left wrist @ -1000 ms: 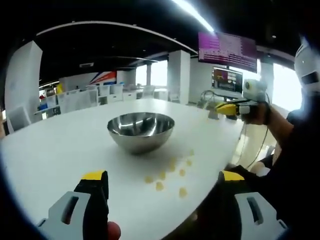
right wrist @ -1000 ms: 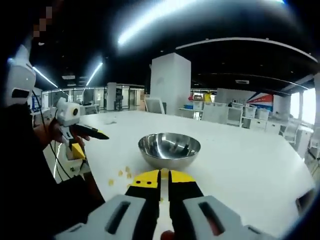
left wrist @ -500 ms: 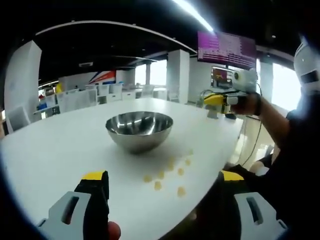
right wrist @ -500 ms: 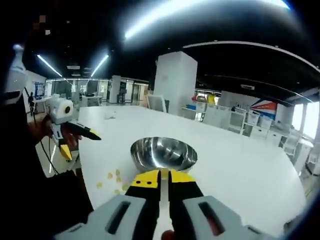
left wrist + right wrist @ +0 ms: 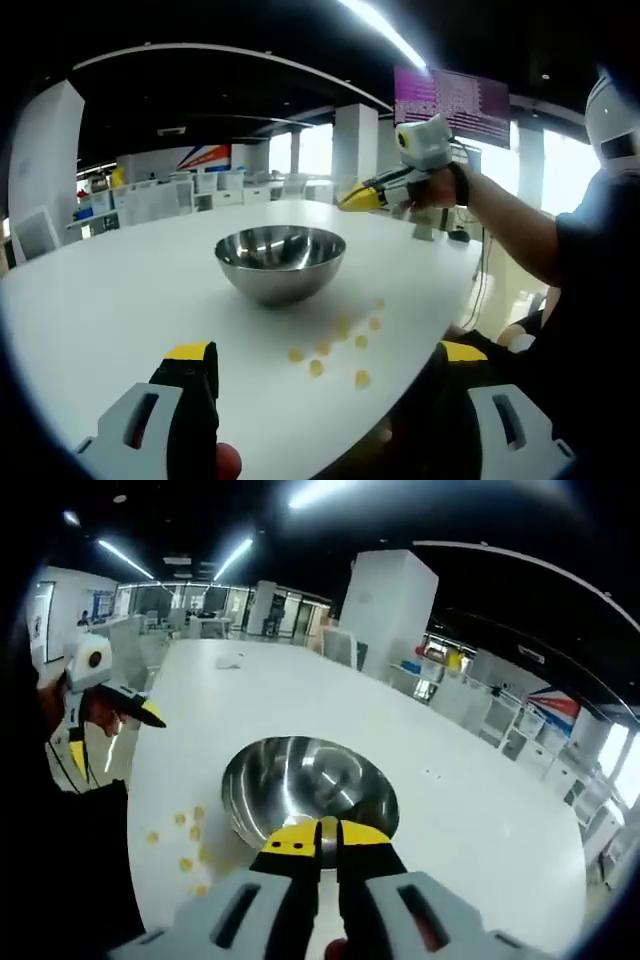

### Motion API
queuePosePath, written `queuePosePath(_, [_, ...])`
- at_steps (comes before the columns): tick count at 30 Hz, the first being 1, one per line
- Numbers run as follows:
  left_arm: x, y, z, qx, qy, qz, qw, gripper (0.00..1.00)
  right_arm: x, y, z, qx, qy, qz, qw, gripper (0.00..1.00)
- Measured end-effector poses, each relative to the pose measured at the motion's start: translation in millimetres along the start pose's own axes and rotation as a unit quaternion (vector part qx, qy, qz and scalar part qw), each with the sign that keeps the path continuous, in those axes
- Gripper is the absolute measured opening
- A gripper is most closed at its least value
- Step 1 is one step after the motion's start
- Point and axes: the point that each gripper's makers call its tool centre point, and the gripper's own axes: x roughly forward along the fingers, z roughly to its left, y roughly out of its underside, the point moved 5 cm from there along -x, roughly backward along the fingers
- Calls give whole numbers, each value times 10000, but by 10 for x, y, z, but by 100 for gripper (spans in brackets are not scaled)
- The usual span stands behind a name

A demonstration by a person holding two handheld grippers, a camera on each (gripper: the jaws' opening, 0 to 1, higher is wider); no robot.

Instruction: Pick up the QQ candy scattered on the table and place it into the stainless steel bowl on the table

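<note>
You are holding the left gripper [image 5: 325, 375] wide open, empty, near the QQ candy [image 5: 337, 345] scattered beside the stainless steel bowl [image 5: 281, 262] — right gripper [image 5: 321, 842] closed, empty, hovering above it.

The stainless steel bowl [image 5: 310, 798] is polished metal, mirror-bright inside and out. The counter [image 5: 100, 290] is smooth white with a faint sheen. The QQ candy [image 5: 340, 345] looks soft and matt, perhaps sugared. Each gripper has hard plastic jaws, yellow-tipped.
</note>
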Motion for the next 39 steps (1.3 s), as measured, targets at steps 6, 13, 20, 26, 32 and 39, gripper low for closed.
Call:
queuePosePath(6, [-50,13,25,-31,-35,-31,10000,88,258,9,104,-301,-353,360,9983,7])
queuePosePath(13, [-54,36,43,-74,-42,-53,9999,87,329,41,208,-480,-427,564,9963,7])
queuePosePath(20, [-42,41,57,-92,-34,-66,9999,87,284,48,205,-487,-365,574,9965,11])
queuePosePath(26, [-28,47,31,-98,-3,-67,9999,87,205,6,245,-459,-334,490,9972,16])
queuePosePath(32, [-34,41,18,-88,-10,-65,9999,87,117,-46,307,-477,-323,398,9975,16])
queuePosePath(39, [-37,29,-12,-74,-2,-81,9999,87,-153,-116,328,-385,-208,72,9990,16])
